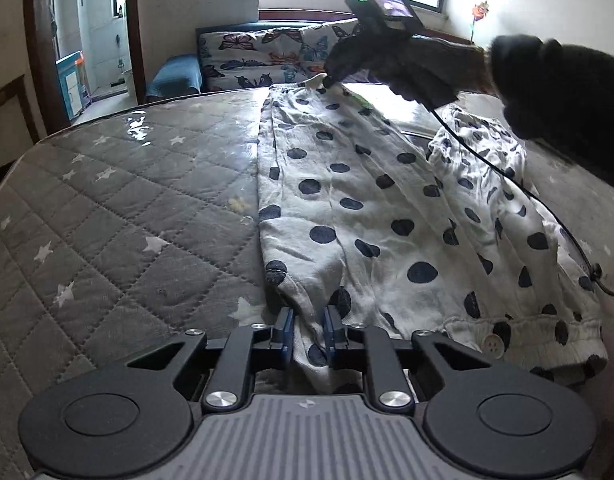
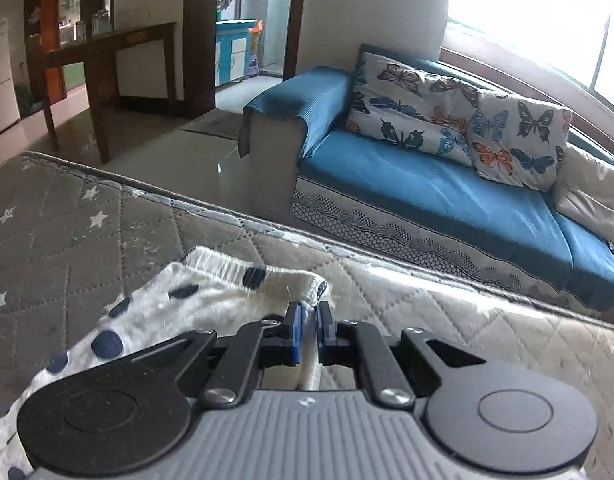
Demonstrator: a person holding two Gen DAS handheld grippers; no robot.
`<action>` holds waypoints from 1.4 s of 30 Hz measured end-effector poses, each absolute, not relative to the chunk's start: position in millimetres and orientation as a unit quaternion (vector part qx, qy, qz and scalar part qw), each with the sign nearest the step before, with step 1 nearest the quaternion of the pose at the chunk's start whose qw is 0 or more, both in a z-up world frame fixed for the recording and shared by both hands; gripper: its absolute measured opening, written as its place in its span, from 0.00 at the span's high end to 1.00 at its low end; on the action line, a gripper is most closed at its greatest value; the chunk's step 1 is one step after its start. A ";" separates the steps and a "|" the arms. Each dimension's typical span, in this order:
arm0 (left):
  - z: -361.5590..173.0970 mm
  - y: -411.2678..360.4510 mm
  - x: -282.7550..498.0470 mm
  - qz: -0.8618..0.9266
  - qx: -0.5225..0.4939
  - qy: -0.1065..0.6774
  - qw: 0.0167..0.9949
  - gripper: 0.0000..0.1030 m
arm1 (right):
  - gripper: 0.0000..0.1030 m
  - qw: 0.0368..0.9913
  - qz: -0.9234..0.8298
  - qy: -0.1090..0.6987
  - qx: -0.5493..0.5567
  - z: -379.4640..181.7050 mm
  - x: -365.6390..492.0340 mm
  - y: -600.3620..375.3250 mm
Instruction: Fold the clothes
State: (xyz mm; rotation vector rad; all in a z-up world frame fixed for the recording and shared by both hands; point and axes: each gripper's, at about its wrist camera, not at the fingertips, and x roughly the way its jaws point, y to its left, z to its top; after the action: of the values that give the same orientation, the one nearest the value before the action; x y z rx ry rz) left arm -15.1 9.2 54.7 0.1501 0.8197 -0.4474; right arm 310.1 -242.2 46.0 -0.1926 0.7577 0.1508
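**Polka-dot garment pinned at both ends, first fold barely begun**

The fold is at an early stage, as I judge it. The white polka-dot garment [image 1: 371,216] lies lengthwise on the grey quilted mattress [image 1: 119,208], running from the near edge toward the far edge, mostly flat but wrinkled, with one long side looking turned in on itself. Off to the right a bunched part with an elastic band and a button [image 1: 491,345] is not yet tidied. No neat rectangle yet; the main folds and the final smoothing are, I think, all to come.

My left gripper [image 1: 309,334] is at the near edge of the mattress, jaws narrowed onto a pinch of the garment's near hem; fabric fills the small gap between the blue pads [image 1: 287,330], so I count it as held.

My right gripper [image 2: 307,330] is close to the far edge of the mattress, closed to a narrow slit on a thin strip of the same garment [image 2: 179,304], just below its ribbed, rolled corner. In the left wrist view my gloved right hand [image 1: 391,68] holds it at that far corner, the cloth lifted slightly there.

A blue sofa [image 2: 447,188] stands beyond the far edge.
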 end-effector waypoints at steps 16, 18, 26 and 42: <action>59.3 8.7 -21.7 -0.175 0.084 0.383 0.903 0.81 | 0.64 0.903 0.148 0.385 -0.119 123.8 164.4 -286.9; 61.9 8.0 -22.6 -0.170 0.087 0.377 0.906 0.81 | 0.64 0.903 0.160 0.382 -0.117 132.3 127.9 -294.1; 64.6 9.7 -28.2 -0.165 0.077 0.379 0.907 0.73 | 0.64 0.878 0.228 0.417 -0.064 117.4 -14.3 -318.9; 61.7 8.6 -39.8 -0.153 0.059 0.406 0.899 0.53 | 0.71 0.812 0.247 0.495 0.185 46.9 -105.2 -322.9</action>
State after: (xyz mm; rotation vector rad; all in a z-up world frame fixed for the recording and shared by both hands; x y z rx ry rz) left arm -39.8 8.6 61.7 0.1216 0.8402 -0.3165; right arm -105.2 -322.9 46.9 0.3958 1.0566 0.5264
